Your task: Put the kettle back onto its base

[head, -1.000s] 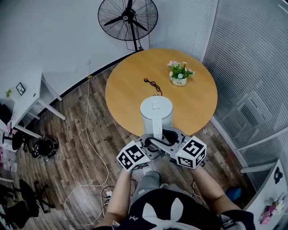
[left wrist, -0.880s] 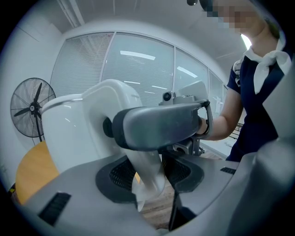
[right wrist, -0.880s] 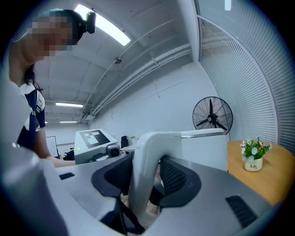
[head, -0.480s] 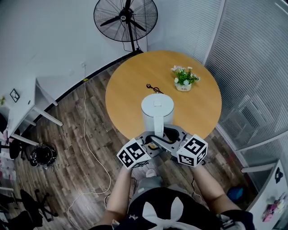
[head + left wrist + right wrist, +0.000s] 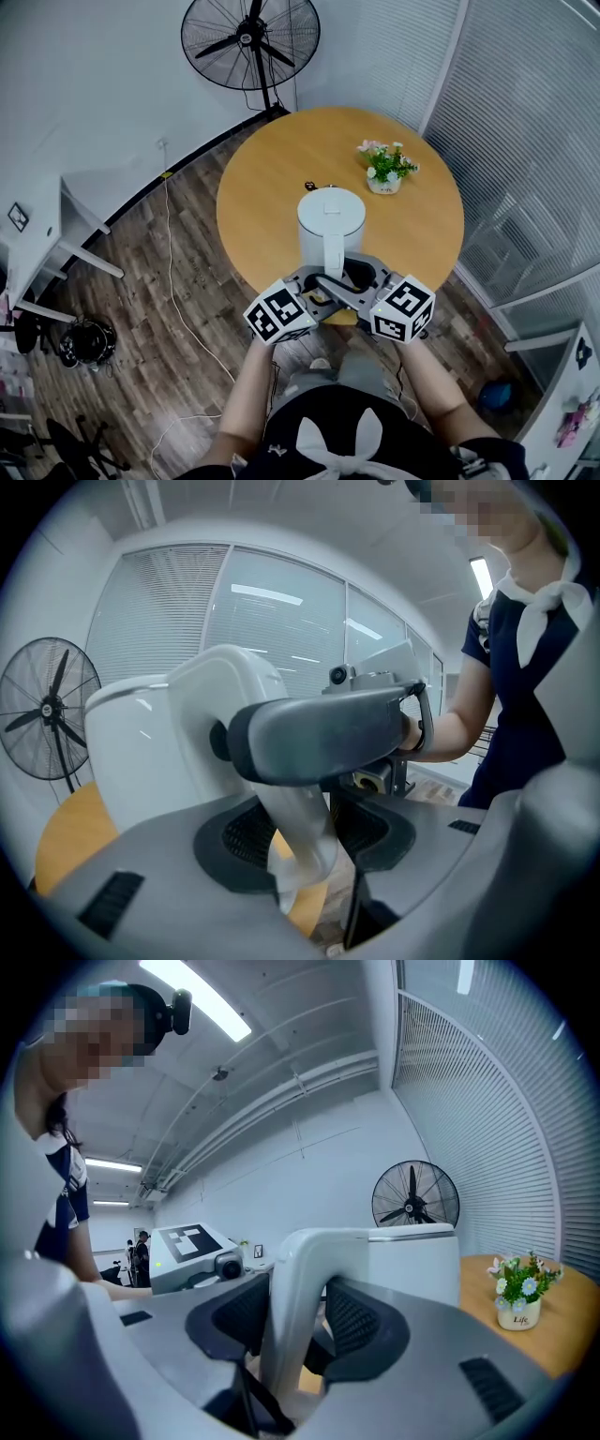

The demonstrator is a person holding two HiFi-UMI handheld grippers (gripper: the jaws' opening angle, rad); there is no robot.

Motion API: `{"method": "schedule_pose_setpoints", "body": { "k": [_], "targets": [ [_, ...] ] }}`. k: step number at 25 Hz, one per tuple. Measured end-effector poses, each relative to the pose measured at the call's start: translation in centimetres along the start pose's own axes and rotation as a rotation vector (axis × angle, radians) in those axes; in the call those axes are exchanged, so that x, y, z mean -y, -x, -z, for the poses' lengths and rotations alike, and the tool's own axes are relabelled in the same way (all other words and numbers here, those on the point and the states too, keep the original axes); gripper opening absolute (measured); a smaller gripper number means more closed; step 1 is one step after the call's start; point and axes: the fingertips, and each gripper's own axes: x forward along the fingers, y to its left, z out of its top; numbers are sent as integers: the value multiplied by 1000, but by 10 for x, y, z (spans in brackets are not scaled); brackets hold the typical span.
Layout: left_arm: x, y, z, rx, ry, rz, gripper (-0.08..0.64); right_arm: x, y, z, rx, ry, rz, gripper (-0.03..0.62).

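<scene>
Right gripper (image 5: 298, 1330) and left gripper (image 5: 302, 836) both pinch the handle (image 5: 330, 267) of the kettle (image 5: 330, 217), probably to share its weight. The kettle is over the near part of the round table (image 5: 267, 169). Base not visible; black cord (image 5: 314, 185) lies just beyond.

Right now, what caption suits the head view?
Left gripper and right gripper hold a white kettle by its handle at a round wooden table with a flower pot.
</scene>
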Motion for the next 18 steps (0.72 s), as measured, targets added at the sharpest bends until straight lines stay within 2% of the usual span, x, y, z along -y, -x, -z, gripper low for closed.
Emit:
{"method": "schedule_pose_setpoints", "body": {
  "k": [6, 18],
  "targets": [
    [-13, -2, -1, -5, -21, 35, 199, 13, -9, -3, -4, -7, 31, 196],
    [-40, -9, -3, 5, -22, 28, 201, 36, -23, -6, -26, -14, 37, 195]
  ]
}}
